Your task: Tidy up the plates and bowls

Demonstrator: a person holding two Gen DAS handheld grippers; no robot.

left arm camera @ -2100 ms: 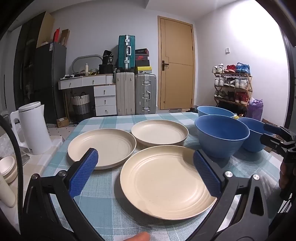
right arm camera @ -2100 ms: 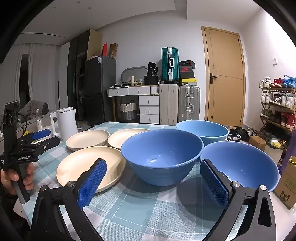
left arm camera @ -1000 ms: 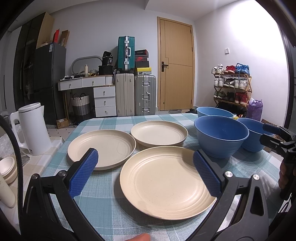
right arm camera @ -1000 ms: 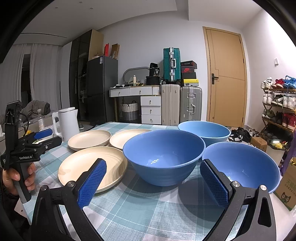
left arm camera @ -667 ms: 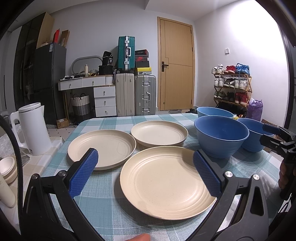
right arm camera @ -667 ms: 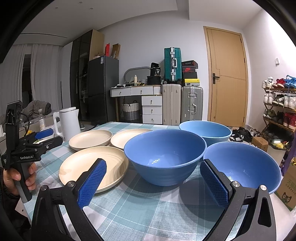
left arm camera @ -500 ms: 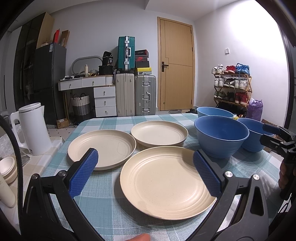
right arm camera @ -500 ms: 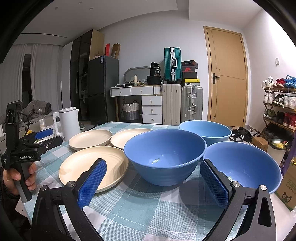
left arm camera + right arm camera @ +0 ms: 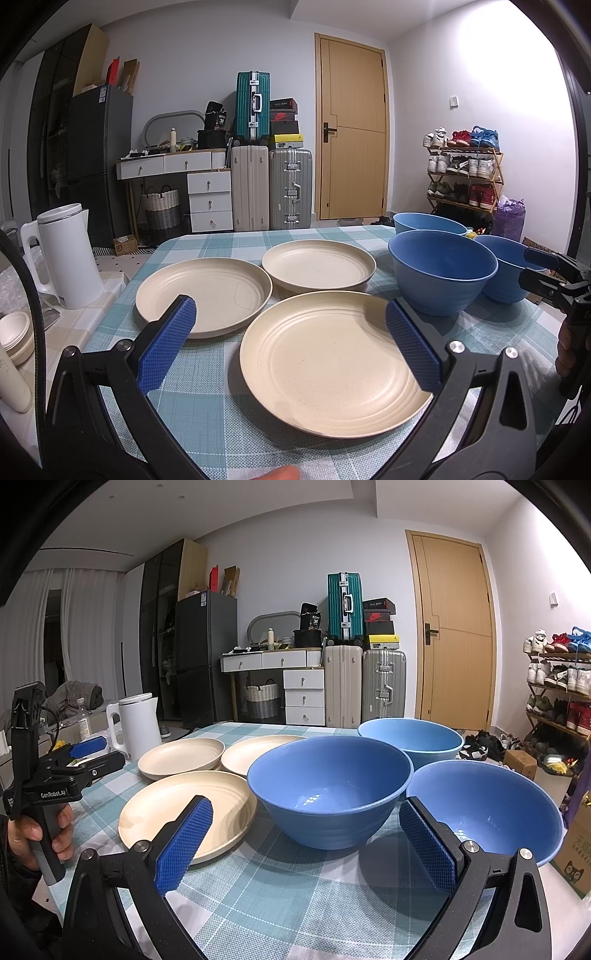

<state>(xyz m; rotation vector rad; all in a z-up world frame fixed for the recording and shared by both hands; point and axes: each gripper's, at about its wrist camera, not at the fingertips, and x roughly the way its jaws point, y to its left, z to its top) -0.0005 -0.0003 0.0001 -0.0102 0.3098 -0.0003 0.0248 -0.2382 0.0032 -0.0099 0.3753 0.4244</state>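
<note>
Bowls [image 9: 330, 797] and plates [image 9: 334, 365] sit unstacked, holding nothing

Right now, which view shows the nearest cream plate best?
The left wrist view: the nearest plate lies whole and close between the open left gripper fingers. In the right wrist view the plate sits off to the side, foreshortened, partly behind a finger.
</note>
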